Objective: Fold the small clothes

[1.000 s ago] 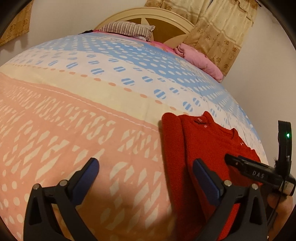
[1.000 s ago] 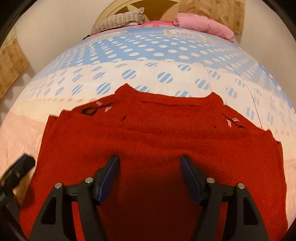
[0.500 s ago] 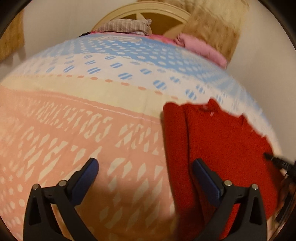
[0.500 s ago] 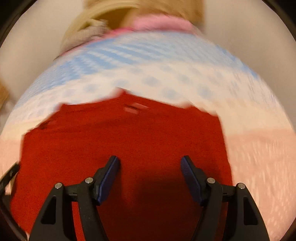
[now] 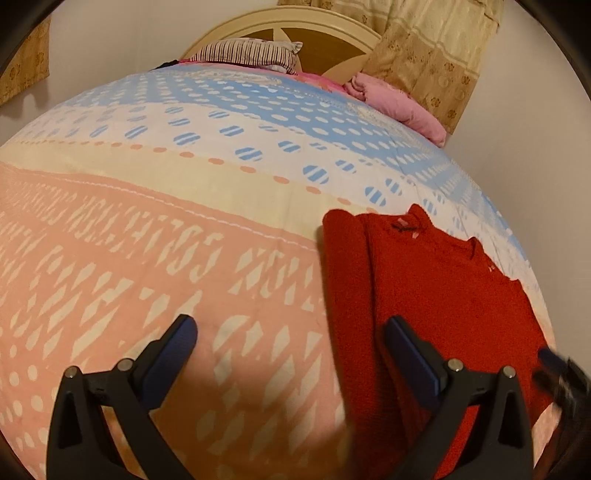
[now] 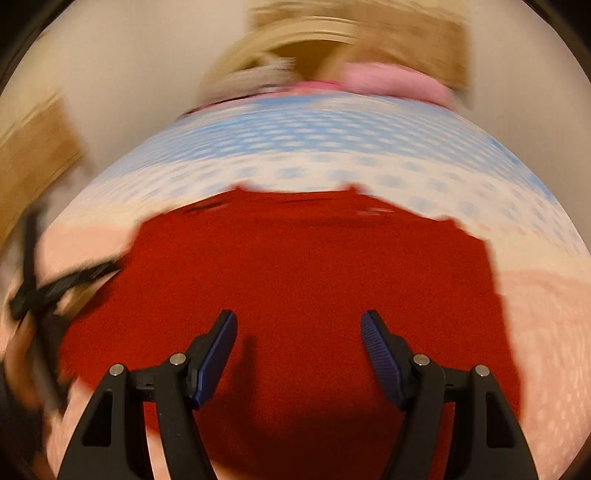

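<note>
A small red knitted sweater (image 5: 450,291) lies flat on the patterned bedspread (image 5: 177,229), neckline toward the headboard, with a folded band along its left side. My left gripper (image 5: 290,328) is open and holds nothing; its right finger hangs over the sweater's left edge and its left finger over bare bedspread. In the blurred right wrist view the sweater (image 6: 295,266) fills the middle. My right gripper (image 6: 298,325) hovers open above its lower half, with nothing between the fingers. The right gripper (image 5: 559,365) also shows as a dark blur at the sweater's right side.
A striped pillow (image 5: 251,55) and a pink blanket (image 5: 399,103) lie at the head of the bed by the wooden headboard (image 5: 295,33). A beige curtain (image 5: 436,48) hangs at the back right. The bedspread spreads wide to the left of the sweater.
My right gripper has swung sideways and drawn back, so the whole sweater now shows smaller in its view. In the left view it slid toward the lower right edge. The left gripper barely moved.
</note>
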